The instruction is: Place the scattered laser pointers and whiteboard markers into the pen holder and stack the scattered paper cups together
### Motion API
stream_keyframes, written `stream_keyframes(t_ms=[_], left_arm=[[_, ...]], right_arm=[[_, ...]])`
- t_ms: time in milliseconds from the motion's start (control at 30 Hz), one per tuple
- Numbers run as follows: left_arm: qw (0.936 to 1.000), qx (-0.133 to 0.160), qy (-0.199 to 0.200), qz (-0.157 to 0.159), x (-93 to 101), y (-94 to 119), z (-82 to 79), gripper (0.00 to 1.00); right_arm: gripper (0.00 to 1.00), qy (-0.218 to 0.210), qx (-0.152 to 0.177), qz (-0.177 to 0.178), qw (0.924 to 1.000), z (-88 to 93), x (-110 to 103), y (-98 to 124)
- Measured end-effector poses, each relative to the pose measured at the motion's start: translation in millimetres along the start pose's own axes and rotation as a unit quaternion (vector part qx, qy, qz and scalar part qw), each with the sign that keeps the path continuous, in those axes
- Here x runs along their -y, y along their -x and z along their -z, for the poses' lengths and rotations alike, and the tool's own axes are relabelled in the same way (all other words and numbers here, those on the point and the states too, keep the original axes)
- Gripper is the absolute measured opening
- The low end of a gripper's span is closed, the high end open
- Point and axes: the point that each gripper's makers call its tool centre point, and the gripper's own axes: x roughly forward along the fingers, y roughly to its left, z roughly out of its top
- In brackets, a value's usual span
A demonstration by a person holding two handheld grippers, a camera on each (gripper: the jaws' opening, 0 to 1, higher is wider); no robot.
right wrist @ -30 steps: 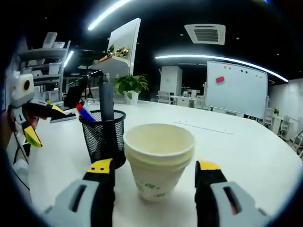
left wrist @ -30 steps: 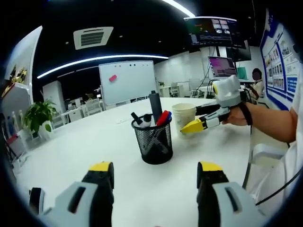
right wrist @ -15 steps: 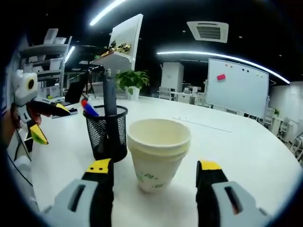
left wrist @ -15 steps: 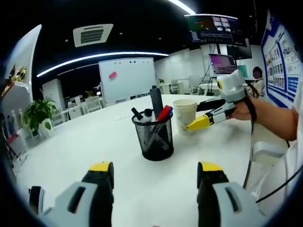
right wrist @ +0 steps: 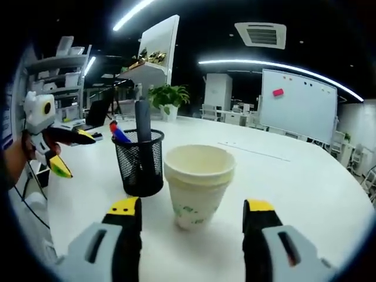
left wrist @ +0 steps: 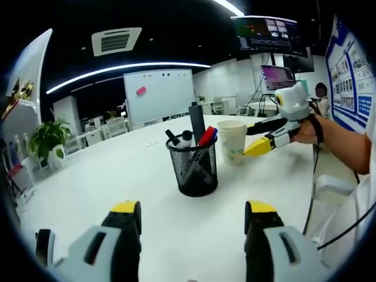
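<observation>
On the white surface [right wrist: 305, 194] our stacked paper cups [right wrist: 198, 183] stand just beside the mesh pen holder [right wrist: 141, 161]. With both claws, right [right wrist: 191, 223] and left [left wrist: 191, 223], spread and empty, we should back away straight, brushing neither.

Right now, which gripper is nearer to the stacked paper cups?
Right. The right gripper is open just beside the stacked paper cups; the left gripper is farther off, beyond the pen holder.

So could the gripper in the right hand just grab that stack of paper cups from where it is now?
Probably yes. The right gripper is open, with its jaws spread to either side of the paper cups straight ahead. Nothing lies on the table between them, and the pen holder stands off to one side.
</observation>
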Motion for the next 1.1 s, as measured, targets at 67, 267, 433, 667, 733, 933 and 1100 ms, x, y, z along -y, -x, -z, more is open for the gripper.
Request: stream_keyframes(t_ms=[67,267,433,667,733,933,1100], left_arm=[[1.0,0.001,0.0,0.0,-0.2,0,-0.8,0.73],[1.0,0.0,-0.001,-0.002,-1.5,2,-0.9,0.73],[1.0,0.0,0.0,-0.002,-2.1,2,-0.5,0.73],[1.0,-0.003,-0.001,-0.004,-4.0,4,0.8,0.73],[1.0,-0.004,0.0,-0.004,-4.0,4,1.5,0.73],[1.0,-0.008,-0.001,-0.004,-4.3,4,2.7,0.73],[0.9999,-0.011,-0.003,-0.002,-3.8,3,3.5,0.73]], right_arm=[[0.69,0.005,0.001,-0.003,1.0,-1.0,-1,2],[0.69,0.017,-0.006,-0.02,0.9996,-0.9,-7,9],[0.69,0.022,-0.006,-0.023,0.9995,-3.7,-8,12],[0.69,0.027,-0.008,-0.023,0.9993,-4.5,-4,15],[0.69,0.029,-0.009,-0.025,0.9992,-3.9,-5,16],[0.68,0.03,-0.014,-0.023,0.9992,-0.4,-2,21],[0.68,0.031,-0.022,-0.022,0.999,3.0,0,25]])
